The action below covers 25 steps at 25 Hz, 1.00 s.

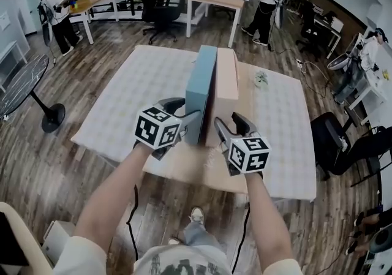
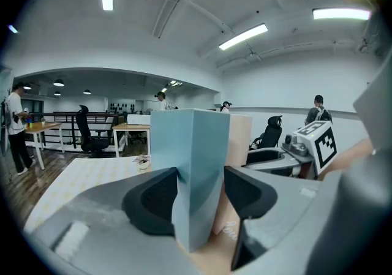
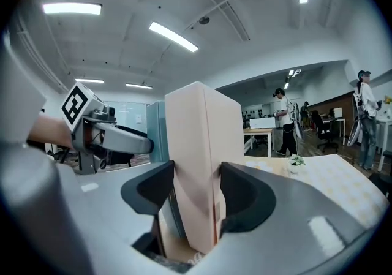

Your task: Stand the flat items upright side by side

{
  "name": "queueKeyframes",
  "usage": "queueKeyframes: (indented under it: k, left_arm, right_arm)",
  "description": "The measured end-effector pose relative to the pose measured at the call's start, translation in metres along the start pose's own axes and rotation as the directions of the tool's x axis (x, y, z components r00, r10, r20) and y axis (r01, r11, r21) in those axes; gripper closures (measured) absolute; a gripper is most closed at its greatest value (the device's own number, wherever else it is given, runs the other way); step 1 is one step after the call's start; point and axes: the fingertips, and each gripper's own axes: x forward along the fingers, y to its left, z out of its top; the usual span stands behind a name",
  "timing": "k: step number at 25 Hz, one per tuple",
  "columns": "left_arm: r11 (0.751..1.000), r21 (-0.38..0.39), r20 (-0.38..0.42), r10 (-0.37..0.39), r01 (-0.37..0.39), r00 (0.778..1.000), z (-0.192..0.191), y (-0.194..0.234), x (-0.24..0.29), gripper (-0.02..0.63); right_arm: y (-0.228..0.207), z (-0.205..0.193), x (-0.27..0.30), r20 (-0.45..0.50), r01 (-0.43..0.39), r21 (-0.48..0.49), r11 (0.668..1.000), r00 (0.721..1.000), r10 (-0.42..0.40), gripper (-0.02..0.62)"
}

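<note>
On the bench (image 1: 135, 102), the left box (image 1: 201, 90) stands upright just beside the right box (image 1: 226, 84). A small plant (image 1: 261, 79) lies behind them, rightward.

The table (image 1: 122, 102) carries an upright blue box (image 1: 201, 90), pink box (image 1: 226, 84) and small plant (image 1: 261, 79).

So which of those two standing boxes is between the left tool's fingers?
The blue box, on the person's left: the left gripper has its fingers on both faces. The pink box beside it is in the right gripper.
</note>
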Motion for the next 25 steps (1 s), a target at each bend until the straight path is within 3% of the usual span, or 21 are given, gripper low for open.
queueKeyframes:
  k: [8, 15, 25]
  left_arm:
    - [1.000, -0.010, 0.003, 0.011, -0.011, 1.000, 0.000, -0.001, 0.007, 0.354]
    - [0.997, -0.033, 0.013, 0.070, -0.070, 0.997, -0.001, -0.004, -0.010, 0.355]
    - [0.988, -0.008, -0.008, 0.155, -0.156, 0.988, -0.021, -0.035, -0.076, 0.488]
  right_arm:
    - [0.012, 0.001, 0.015, 0.031, 0.003, 0.048, 0.999, 1.000, -0.004, 0.368]
    - [0.011, 0.005, -0.008, -0.002, 0.070, 0.030, 0.997, 0.998, -0.070, 0.367]
    - [0.027, 0.008, -0.086, -0.057, 0.186, 0.043, 0.982, 0.981, -0.183, 0.512]
